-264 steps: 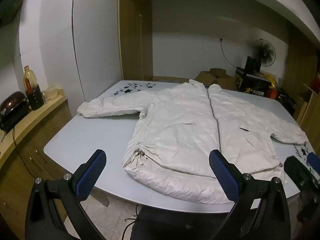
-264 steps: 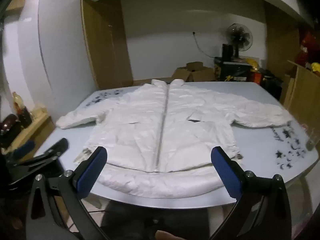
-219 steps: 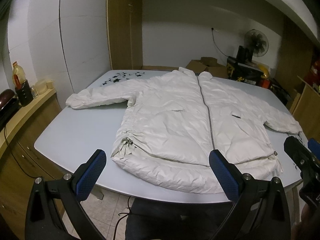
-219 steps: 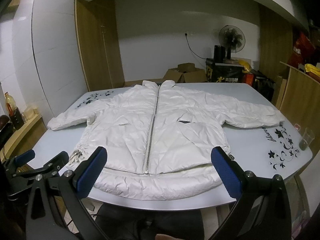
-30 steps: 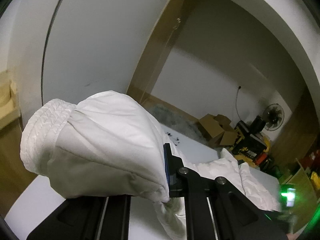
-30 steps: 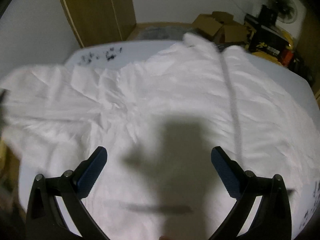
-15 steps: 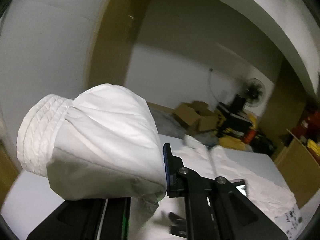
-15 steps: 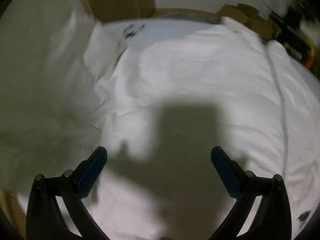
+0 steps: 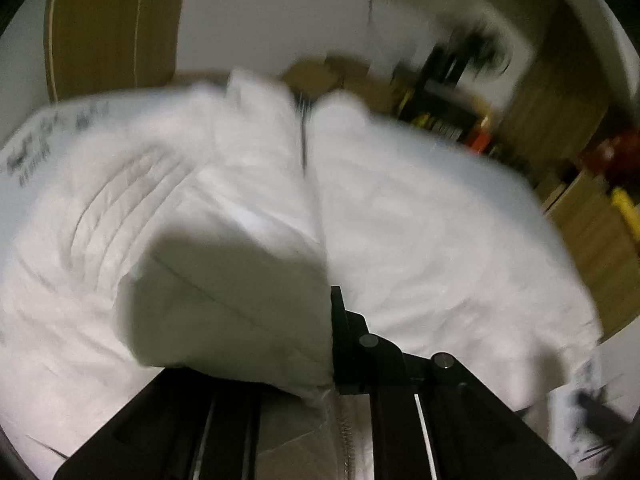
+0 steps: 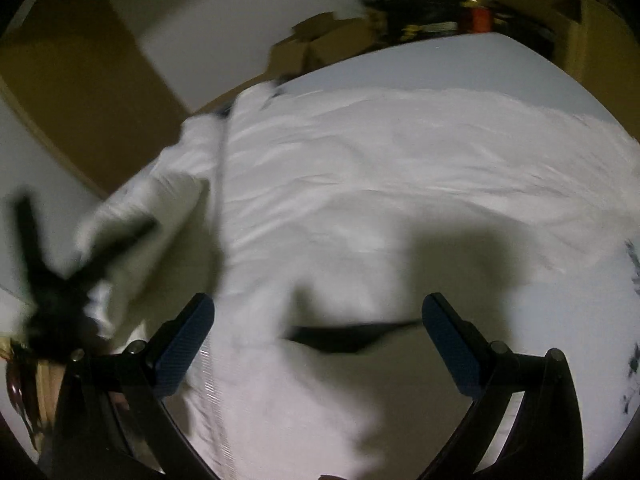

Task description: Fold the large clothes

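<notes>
A white puffer jacket (image 9: pixel 420 240) lies spread on the pale table (image 9: pixel 24 160), zipper (image 9: pixel 304 148) running away from me. My left gripper (image 9: pixel 320 360) is shut on the jacket's left sleeve (image 9: pixel 224 280) and holds its bulky end over the jacket's front. In the right wrist view the jacket (image 10: pixel 380 168) fills the frame, and my right gripper (image 10: pixel 316 344) is open and empty just above it. The left gripper (image 10: pixel 56 292) with the sleeve shows blurred at the left there.
Cardboard boxes (image 9: pixel 320 76) and dark clutter (image 9: pixel 452 92) stand behind the table's far edge. A wooden wardrobe (image 9: pixel 112 28) is at the back left, wooden cabinets (image 9: pixel 600 216) at the right. Black floral print (image 10: pixel 634 264) marks the table's right side.
My left gripper has swung the held sleeve down and inward over the jacket body. My right gripper has shifted right above the jacket, still open. Both views are motion-blurred.
</notes>
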`<state>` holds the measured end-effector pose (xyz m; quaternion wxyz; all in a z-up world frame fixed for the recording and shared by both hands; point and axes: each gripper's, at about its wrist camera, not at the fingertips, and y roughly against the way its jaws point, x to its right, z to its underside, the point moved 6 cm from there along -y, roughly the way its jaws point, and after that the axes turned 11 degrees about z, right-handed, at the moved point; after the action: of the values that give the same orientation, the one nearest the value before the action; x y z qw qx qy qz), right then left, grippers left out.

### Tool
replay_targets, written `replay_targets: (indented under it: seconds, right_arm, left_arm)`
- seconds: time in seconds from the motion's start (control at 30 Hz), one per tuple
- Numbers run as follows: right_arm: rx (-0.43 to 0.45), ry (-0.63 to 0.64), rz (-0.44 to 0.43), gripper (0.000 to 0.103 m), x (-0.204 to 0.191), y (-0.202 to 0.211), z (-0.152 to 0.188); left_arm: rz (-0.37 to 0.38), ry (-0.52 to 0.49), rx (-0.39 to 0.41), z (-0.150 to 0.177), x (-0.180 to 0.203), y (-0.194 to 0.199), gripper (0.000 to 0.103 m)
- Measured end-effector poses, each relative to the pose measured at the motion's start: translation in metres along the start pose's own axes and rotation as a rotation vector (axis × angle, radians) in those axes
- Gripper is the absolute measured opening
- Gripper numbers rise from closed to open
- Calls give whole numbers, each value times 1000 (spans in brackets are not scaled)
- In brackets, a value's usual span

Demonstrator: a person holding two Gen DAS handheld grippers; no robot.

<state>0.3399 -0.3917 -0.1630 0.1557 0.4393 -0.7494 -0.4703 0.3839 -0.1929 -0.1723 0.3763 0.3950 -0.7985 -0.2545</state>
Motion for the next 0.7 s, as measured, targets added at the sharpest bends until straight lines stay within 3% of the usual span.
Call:
replay_targets:
  seconds: [0.07, 0.1, 0.17, 0.2, 0.23, 0.33, 0.47, 0.53, 0.63, 0.67, 0.7]
  right_arm:
    - [15, -7, 3, 103, 19, 8, 1]
    - [22, -5, 4, 103, 24, 9, 1]
    - [45, 8, -6, 103, 31, 10, -2]
    - [50, 11, -11, 103, 32, 11, -4]
    - [54, 11, -20, 103, 35, 12, -5]
    - [72, 22, -56, 103, 21, 16, -8]
    - [114, 129, -57, 103, -22, 31, -5]
    - [111, 217, -37, 103, -56, 32, -2]
    - [112, 347, -7, 103, -115, 23, 8]
    - [111, 384, -3, 103, -134, 20, 13]
    - [110, 423, 1, 103, -153, 15, 18]
  left_arm:
    - [-66, -53, -7, 17, -1, -17, 14]
    - [-79, -97, 12, 22, 1, -15, 21]
    - [-22, -154, 17, 23, 15, -12, 59]
    - [41, -164, 13, 24, 22, -10, 97]
    - [115, -170, 3, 25, 26, -7, 103]
    - [218, -138, 80, 28, 35, 27, 103]
    - [359, -25, 254, 37, 7, 132, 103]
    - [302, -30, 373, 43, -23, 202, 103]
    - [116, 1, 529, 57, -63, 282, 103]
    - [19, 42, 589, 67, -84, 313, 103]
    - [-24, 66, 605, 73, -96, 329, 103]
